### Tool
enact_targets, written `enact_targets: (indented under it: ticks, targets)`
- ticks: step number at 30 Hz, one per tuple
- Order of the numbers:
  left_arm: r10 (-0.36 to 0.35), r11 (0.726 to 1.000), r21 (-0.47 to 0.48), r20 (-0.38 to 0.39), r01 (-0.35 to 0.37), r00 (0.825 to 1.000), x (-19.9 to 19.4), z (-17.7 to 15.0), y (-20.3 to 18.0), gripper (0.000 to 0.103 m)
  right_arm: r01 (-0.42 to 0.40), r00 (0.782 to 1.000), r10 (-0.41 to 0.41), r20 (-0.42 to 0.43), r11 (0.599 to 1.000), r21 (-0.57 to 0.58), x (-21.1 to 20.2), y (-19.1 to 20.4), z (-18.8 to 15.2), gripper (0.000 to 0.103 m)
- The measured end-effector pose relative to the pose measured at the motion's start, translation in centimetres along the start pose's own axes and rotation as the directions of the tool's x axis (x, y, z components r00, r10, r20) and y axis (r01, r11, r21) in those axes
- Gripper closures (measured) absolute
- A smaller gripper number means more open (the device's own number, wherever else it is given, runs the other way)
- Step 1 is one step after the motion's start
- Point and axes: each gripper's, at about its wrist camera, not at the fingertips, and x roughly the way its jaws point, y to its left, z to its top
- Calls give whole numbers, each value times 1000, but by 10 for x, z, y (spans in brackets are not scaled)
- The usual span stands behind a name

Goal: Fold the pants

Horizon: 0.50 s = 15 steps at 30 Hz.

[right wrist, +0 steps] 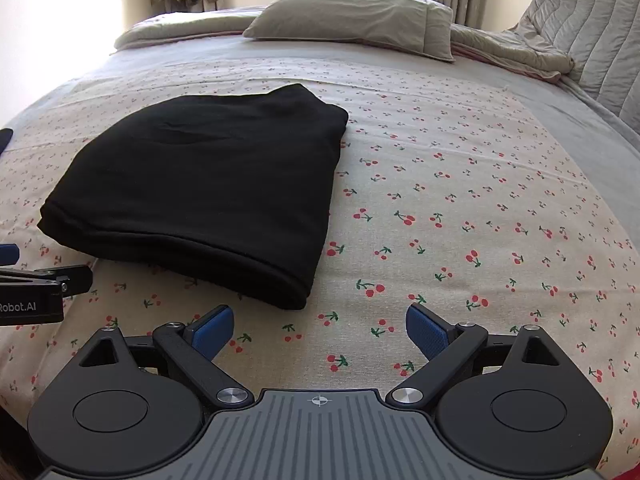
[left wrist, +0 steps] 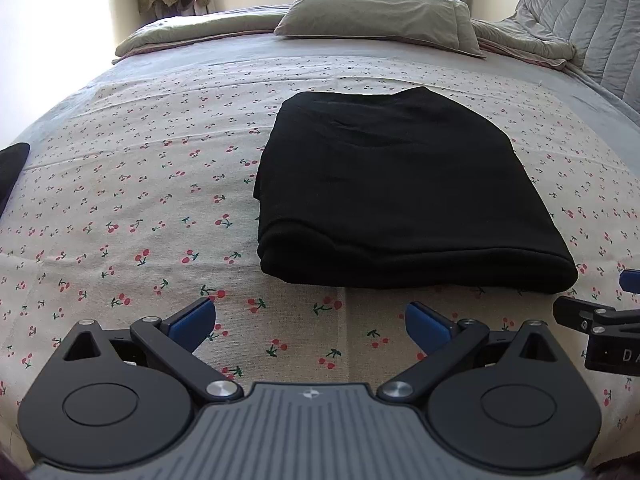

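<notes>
the black pants [left wrist: 400,196] lie folded into a compact, roughly rectangular bundle on the cherry-print sheet [left wrist: 132,184] that covers the middle of the bed [left wrist: 248,46]. the bundle's thick, rounded folded edge faces the bed's near edge, and its narrower end points toward the head of the bed. the layers stack fairly evenly, with a few soft creases across the top.

the left gripper [left wrist: 310,322] hovers low over the sheet just short of the bundle's near edge, its blue pads [left wrist: 192,320] spread wide apart and holding nothing. the right gripper [right wrist: 320,326] is beside it, off the bundle's near right corner, likewise spread wide and empty, touching no cloth. each gripper shows at the edge of the other's view, close alongside.

at the head of the bed a grey-green pillow [right wrist: 352,20] rests on a folded blanket [right wrist: 180,28], and a quilted grey cover [right wrist: 592,28] is heaped at the far right corner. a dark piece of cloth [left wrist: 12,160] pokes in at the left edge of the bed; what it is cannot be told.
</notes>
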Motion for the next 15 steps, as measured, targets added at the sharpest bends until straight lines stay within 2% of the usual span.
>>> enact_targets:
  ticks: [15]
  targets:
    - [0,1000,18,-19,1,1000,5,-2,-4,0,1,1000,-1,3,1000,-4,-1,2,0,8]
